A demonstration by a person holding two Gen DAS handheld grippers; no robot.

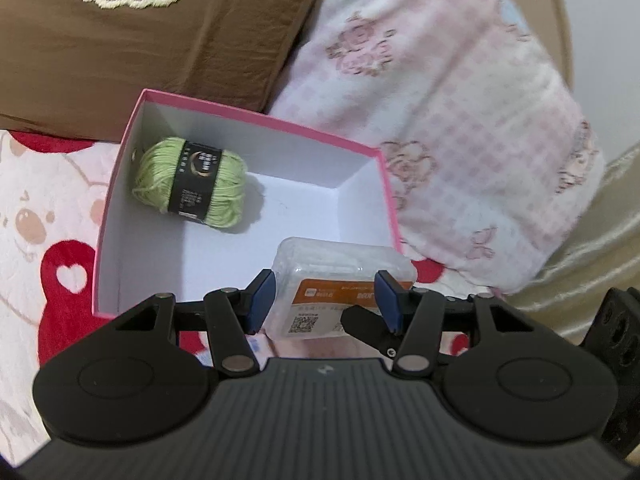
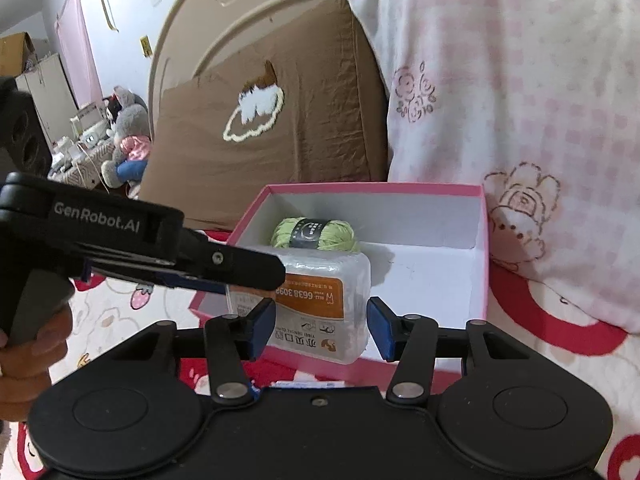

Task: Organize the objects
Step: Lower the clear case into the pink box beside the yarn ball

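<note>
1. Left gripper [image 1: 325, 302] has its blue pads on either side of a clear case [image 1: 340, 264] and appears clamped on it; in the right wrist view one of its black fingers lies across the case's left end
2. Right gripper [image 2: 321, 328] straddles the same case from the near side, pads just beside its two sides; whether they press on it I cannot tell
3. Case has an orange label and sits raised over the near edge of a pink box [image 1: 256, 116], partly above the white floor inside
4. Green yarn [image 1: 192, 182] with a black band lies on its side in the box, close to the far left corner and well apart from the case
5. Box rests on a red and white blanket [image 1: 40, 200]
6. Behind the box stand a brown pillow [image 1: 160, 48] and, to its right, a pink checked pillow [image 1: 460, 120]
7. Person's hand [image 2: 24, 360] grips the left gripper's handle at the left edge of the right wrist view
</note>
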